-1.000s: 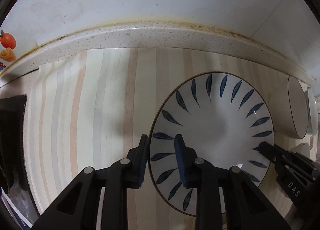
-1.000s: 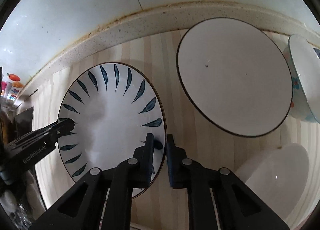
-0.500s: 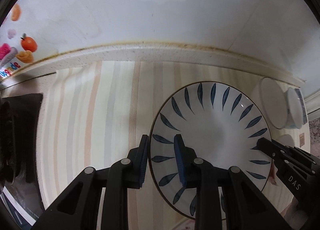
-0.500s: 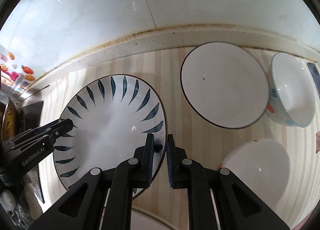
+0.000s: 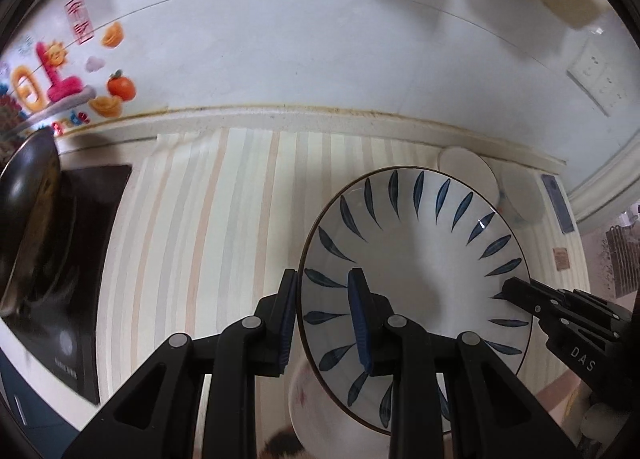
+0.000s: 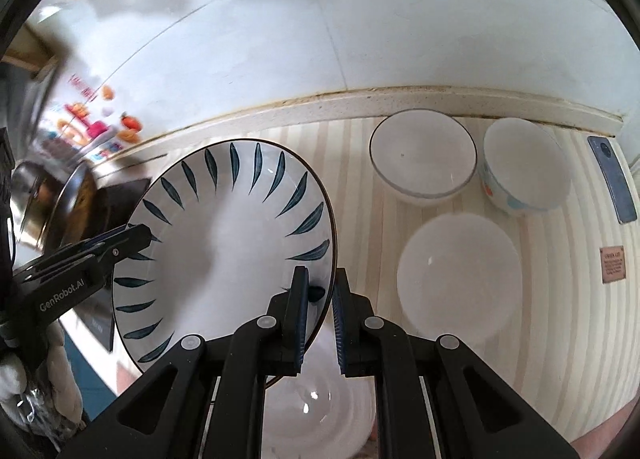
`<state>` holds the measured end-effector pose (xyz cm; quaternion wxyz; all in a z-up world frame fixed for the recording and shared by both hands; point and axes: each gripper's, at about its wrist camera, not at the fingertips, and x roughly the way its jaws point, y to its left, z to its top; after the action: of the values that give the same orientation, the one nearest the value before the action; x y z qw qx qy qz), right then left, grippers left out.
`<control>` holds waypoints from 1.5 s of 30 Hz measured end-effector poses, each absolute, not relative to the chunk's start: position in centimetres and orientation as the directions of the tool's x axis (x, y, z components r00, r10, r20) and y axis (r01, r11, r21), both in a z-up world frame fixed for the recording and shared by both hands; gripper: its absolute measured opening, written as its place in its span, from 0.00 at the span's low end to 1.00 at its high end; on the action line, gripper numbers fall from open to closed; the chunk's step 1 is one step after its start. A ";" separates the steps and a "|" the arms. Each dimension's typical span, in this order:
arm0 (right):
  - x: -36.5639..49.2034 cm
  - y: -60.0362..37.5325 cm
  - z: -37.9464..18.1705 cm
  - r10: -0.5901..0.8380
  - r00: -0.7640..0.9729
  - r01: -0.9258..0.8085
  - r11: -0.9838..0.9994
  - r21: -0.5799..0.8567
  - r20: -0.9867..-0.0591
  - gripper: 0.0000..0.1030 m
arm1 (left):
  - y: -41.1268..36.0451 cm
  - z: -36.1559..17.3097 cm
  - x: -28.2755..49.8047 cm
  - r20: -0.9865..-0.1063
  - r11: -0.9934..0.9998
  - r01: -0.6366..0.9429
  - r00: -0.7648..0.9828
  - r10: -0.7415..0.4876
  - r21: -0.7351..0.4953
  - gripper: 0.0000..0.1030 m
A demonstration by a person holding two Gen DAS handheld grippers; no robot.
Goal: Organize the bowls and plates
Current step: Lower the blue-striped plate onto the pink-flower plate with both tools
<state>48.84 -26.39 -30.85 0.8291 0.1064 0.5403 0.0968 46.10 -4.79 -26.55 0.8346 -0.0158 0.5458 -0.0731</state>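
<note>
A white plate with blue leaf marks (image 5: 416,259) is held in the air above the striped counter mat by both grippers. My left gripper (image 5: 322,299) is shut on its left rim. My right gripper (image 6: 320,291) is shut on its right rim; the plate (image 6: 224,243) fills the left of the right wrist view. A dark-rimmed white bowl (image 6: 422,155), a bowl with coloured marks (image 6: 524,167) and a plain white plate (image 6: 458,275) sit on the mat at the right. A clear bowl (image 6: 316,415) lies below the held plate.
A black stove top with a dark pan (image 5: 28,219) is at the left. A dark phone (image 6: 612,183) lies at the far right. The tiled wall with stickers (image 5: 60,75) runs along the back of the counter.
Both grippers have lifted the blue-leaf plate up and back from the mat. The counter and the other bowls now look smaller and farther off.
</note>
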 end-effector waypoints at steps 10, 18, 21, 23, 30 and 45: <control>43.2 -25.9 -33.6 0.322 0.343 -0.094 0.946 0.309 -0.883 0.13 | -3.5 -31.5 39.3 -0.956 0.990 0.054 0.260 -0.136 -0.127 0.22; 42.4 -25.4 -38.2 0.322 0.280 -0.096 0.947 0.308 -0.904 0.13 | -4.0 -36.2 38.4 -0.983 0.995 0.042 0.157 -0.100 -0.095 0.22; 42.1 -25.2 -39.5 0.322 0.263 -0.093 0.947 0.308 -0.909 0.13 | -4.0 -36.9 38.4 -0.986 0.995 0.037 0.142 -0.092 -0.088 0.22; 42.0 -25.2 -40.1 0.323 0.257 -0.093 0.946 0.309 -0.911 0.13 | -4.0 -36.9 38.3 -0.985 0.995 0.037 0.144 -0.092 -0.088 0.22; 41.8 -25.2 -41.5 0.324 0.238 -0.078 0.946 0.314 -0.916 0.13 | -4.5 -37.3 38.6 -0.987 0.997 0.047 0.145 -0.072 -0.065 0.22; 42.3 -26.0 -42.4 0.351 0.197 -0.067 0.936 0.345 -0.915 0.15 | -5.2 -37.7 37.9 -0.987 1.000 0.011 0.161 -0.029 -0.028 0.22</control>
<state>42.30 -25.98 -42.43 0.7650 0.1148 0.6188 0.1364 37.89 -5.16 -37.67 0.7618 -0.0070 0.6476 -0.0131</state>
